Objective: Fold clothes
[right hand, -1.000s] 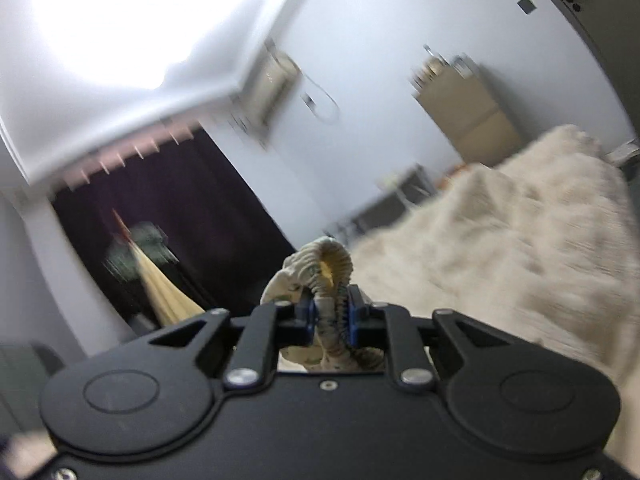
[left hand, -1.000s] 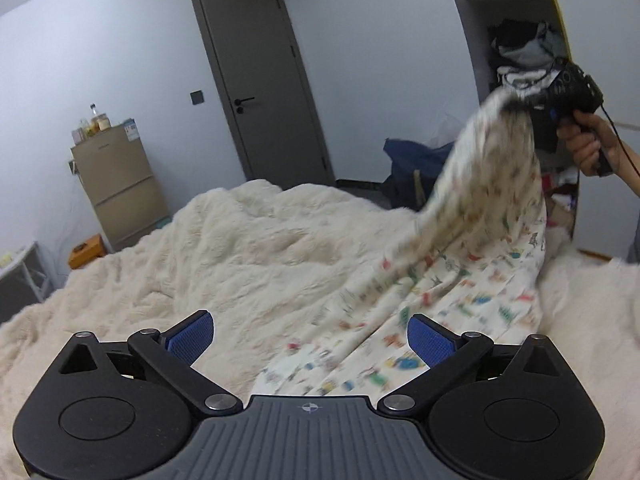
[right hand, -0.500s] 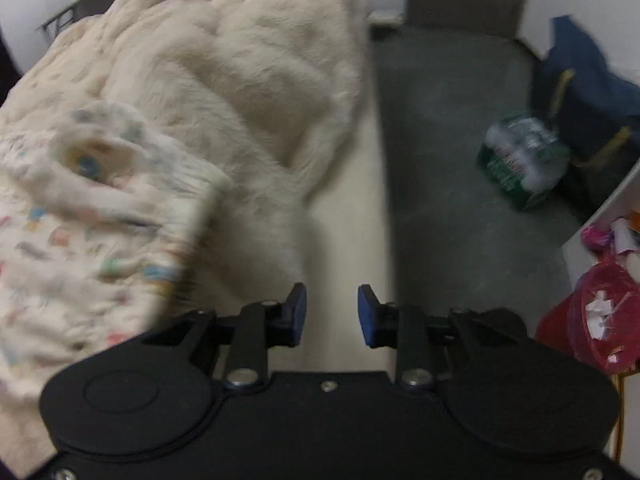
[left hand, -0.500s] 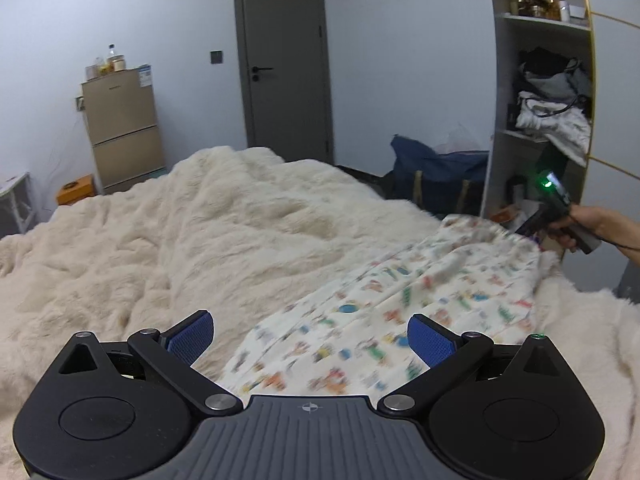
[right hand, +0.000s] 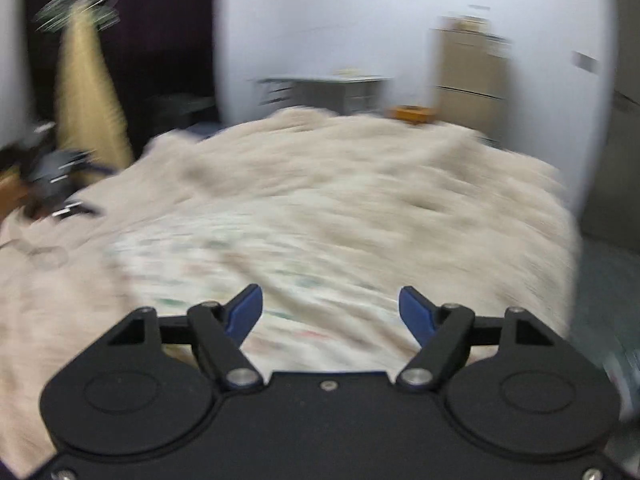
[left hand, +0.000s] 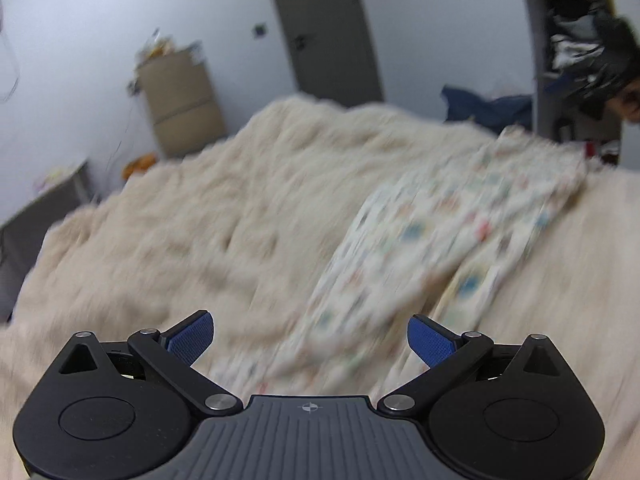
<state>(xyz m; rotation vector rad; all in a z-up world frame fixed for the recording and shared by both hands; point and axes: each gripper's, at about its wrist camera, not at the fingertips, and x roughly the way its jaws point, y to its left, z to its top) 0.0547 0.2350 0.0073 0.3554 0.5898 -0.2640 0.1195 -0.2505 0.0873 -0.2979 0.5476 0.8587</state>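
A second ago the right tongs [right hand: 331, 307] pinched a bunched end of the printed garment [left hand: 436, 236] and held it up. They have just been opening and now stand spread with nothing between them. The left tongs [left hand: 310, 340] are spread and empty too. The garment lies flat on the fluffy bed [left hand: 200, 220], probably ready for a first fold. Its long axis runs from just ahead of the left tongs toward the shelf [left hand: 568, 40].
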